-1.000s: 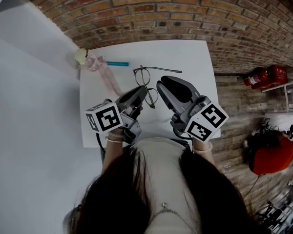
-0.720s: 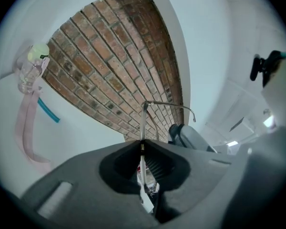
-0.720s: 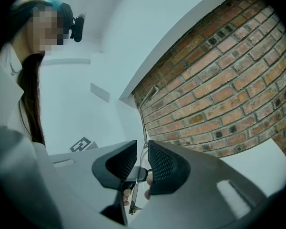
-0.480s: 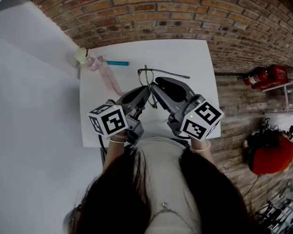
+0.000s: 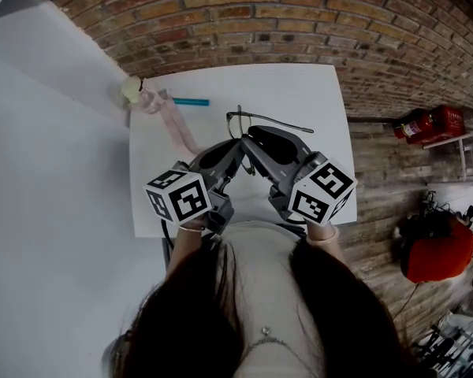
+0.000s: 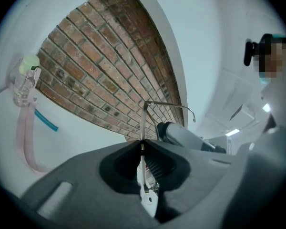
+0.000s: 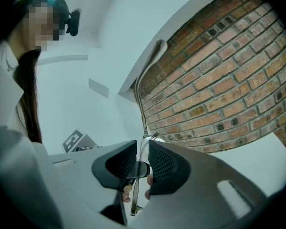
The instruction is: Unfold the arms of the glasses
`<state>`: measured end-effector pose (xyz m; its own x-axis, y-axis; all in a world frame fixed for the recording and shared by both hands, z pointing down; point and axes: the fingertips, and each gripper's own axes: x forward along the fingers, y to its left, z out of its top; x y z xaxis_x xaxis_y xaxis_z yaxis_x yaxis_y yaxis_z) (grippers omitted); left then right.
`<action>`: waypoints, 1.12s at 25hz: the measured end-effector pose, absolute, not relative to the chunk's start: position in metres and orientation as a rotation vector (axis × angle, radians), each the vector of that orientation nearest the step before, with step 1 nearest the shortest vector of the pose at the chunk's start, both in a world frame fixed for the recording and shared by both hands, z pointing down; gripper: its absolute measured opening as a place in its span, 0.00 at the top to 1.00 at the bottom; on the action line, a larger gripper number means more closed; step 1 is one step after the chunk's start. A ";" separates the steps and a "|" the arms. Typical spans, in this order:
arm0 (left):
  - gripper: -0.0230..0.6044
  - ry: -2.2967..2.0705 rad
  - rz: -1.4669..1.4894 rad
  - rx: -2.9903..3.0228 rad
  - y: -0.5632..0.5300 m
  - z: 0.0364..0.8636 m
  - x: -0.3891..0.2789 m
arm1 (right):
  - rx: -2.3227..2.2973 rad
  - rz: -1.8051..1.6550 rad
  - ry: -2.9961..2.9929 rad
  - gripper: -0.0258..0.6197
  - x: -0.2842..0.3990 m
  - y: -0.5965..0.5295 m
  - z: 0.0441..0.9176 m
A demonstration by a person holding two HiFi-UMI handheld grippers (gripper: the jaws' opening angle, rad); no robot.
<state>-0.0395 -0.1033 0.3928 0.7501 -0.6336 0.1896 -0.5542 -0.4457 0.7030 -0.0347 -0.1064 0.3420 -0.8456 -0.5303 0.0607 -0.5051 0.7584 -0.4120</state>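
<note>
The thin metal-framed glasses [image 5: 243, 121] are held up over the white table [image 5: 315, 93] between my two grippers. My left gripper [image 5: 238, 145] is shut on the frame, which runs up out of its jaws in the left gripper view as glasses [image 6: 143, 120] above the left gripper [image 6: 142, 144]. My right gripper [image 5: 251, 138] is shut on the other side of the frame. In the right gripper view, one arm of the glasses [image 7: 144, 82] rises above the right gripper [image 7: 142, 147]. One arm [image 5: 280, 121] sticks out to the right.
A small bottle with a pink strap [image 5: 146, 99] and a teal pen [image 5: 191, 101] lie at the table's far left. Brick floor surrounds the table. A red fire extinguisher [image 5: 430, 123] and a person in red [image 5: 437, 250] are off to the right.
The right gripper has moved in to the left and shut on the glasses. Both grippers now meet at the frame, and the arm pointing right has swung further out.
</note>
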 end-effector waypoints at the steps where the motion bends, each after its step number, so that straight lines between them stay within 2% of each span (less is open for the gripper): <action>1: 0.93 -0.894 -0.123 2.161 -0.103 0.392 -0.039 | -0.848 -0.653 2.891 0.86 -0.036 -0.106 0.342; 28: 0.93 -0.926 -0.069 2.281 -0.100 0.385 -0.031 | -0.856 -0.664 2.873 0.88 -0.039 -0.111 0.343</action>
<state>-0.0305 -0.1002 0.3850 0.7474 -0.6368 0.1896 -0.6015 -0.5273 0.6002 -0.0391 -0.1105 0.3426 -0.8423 -0.5363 0.0536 -0.5055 0.7515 -0.4240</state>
